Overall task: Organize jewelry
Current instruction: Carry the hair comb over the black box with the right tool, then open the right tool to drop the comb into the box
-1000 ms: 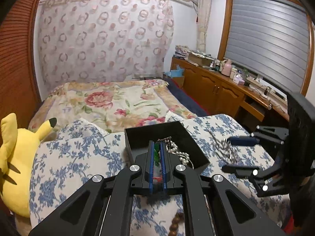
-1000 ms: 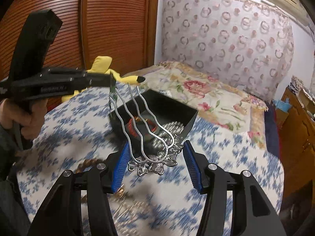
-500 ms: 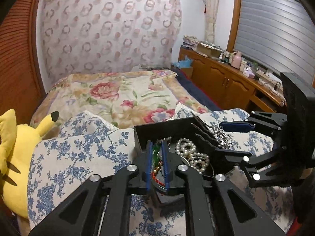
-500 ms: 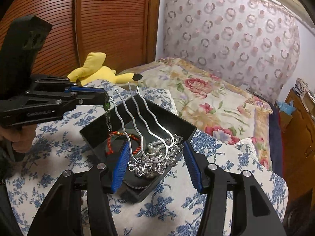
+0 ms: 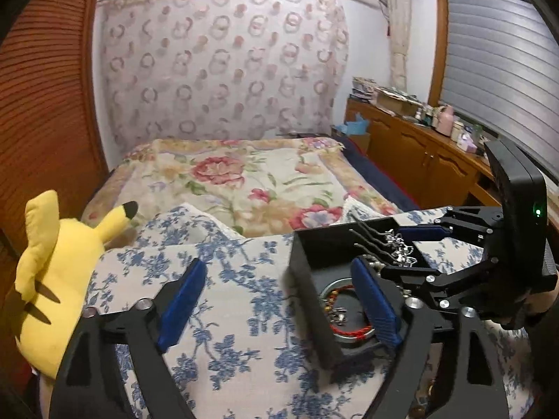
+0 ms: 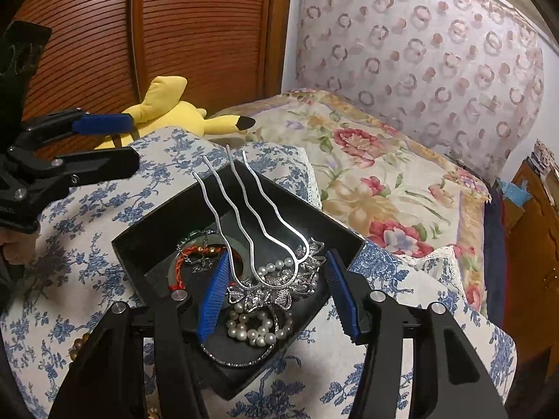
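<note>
A black jewelry box (image 6: 146,241) sits on a blue-flowered cloth; it also shows in the left wrist view (image 5: 307,279). Inside lie a pearl strand (image 6: 251,328), a red cord bracelet (image 6: 178,265) and a silver chain. A silver hair comb (image 6: 258,244) with a flowered base lies in the box between the wide-open jaws of my right gripper (image 6: 276,293); neither pad touches it. My left gripper (image 5: 279,300) is open and empty, its right finger over the box's left part. It shows at the left in the right wrist view (image 6: 101,143).
A yellow plush toy (image 5: 59,262) lies left of the cloth. A flowered bedspread (image 5: 244,181) stretches behind. A wooden cabinet (image 5: 419,153) with clutter stands at the right. Brown beads (image 6: 78,345) lie on the cloth near the box.
My left gripper has opened, dropped the green-and-red jewelry into the box and shifted left. My right gripper has lowered the hair comb into the box.
</note>
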`<state>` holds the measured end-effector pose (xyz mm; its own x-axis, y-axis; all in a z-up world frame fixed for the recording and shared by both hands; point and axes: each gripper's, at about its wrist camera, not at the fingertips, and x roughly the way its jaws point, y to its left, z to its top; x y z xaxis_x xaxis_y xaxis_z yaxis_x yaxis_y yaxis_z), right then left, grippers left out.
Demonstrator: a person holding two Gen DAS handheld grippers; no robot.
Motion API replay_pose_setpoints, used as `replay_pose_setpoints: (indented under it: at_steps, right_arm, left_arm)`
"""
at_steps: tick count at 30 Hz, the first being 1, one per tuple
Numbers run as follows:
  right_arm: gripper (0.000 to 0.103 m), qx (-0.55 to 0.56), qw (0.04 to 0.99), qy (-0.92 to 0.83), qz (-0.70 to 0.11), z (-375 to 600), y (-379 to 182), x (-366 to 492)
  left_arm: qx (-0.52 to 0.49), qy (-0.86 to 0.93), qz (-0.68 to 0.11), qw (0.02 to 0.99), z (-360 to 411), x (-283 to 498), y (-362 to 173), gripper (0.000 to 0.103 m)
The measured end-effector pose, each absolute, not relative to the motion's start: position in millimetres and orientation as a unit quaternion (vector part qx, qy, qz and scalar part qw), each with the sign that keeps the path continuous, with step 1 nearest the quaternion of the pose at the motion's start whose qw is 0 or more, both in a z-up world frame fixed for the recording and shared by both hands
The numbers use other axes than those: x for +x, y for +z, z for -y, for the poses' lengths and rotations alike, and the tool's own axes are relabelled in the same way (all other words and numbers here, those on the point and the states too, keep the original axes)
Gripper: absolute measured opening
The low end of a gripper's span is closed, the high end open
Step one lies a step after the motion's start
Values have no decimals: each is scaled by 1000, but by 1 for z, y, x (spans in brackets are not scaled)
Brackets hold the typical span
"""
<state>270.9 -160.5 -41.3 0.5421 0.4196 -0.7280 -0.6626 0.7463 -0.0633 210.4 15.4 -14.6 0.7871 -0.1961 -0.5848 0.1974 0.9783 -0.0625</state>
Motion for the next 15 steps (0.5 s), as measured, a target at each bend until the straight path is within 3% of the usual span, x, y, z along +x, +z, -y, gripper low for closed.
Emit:
replay_pose_setpoints:
  at_steps: [6, 15]
  right_arm:
    - [58, -179, 861, 308, -364, 155, -44, 275]
    - [61, -177, 864, 304, -360, 154, -44, 272]
  left_arm:
    - [-11, -97, -317, 943, -24, 214, -21, 95]
    - [-15, -95, -325, 941, -27, 218, -29, 95]
